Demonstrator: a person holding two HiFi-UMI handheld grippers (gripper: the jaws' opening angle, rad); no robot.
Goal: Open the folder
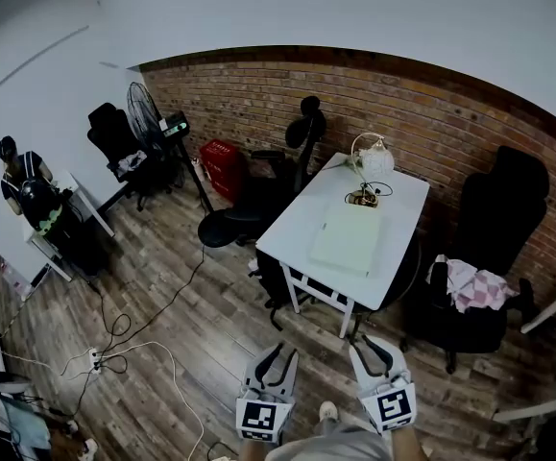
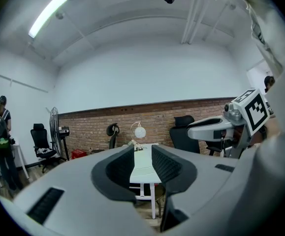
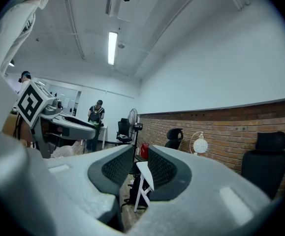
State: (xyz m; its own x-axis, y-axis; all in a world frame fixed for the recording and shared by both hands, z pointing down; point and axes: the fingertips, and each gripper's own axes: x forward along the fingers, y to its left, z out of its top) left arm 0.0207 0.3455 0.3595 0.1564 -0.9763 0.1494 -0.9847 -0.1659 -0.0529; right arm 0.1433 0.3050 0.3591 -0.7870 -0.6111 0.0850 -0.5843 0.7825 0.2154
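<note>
The folder (image 1: 347, 240) lies flat on the white counter (image 1: 297, 221). Left claw (image 1: 279, 353) is clenched, empty; right claw (image 1: 369, 346) is slightly parted, empty.

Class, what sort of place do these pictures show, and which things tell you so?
Probably an office or workroom: a white table with a folder, black office chairs, and cables across the wooden floor.

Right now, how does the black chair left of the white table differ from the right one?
The left chair has a bare seat; the right chair carries a checked cloth. The left chair's back is slim with a separate headrest; the right chair's is broad. Both are black, flanking the white table.
</note>
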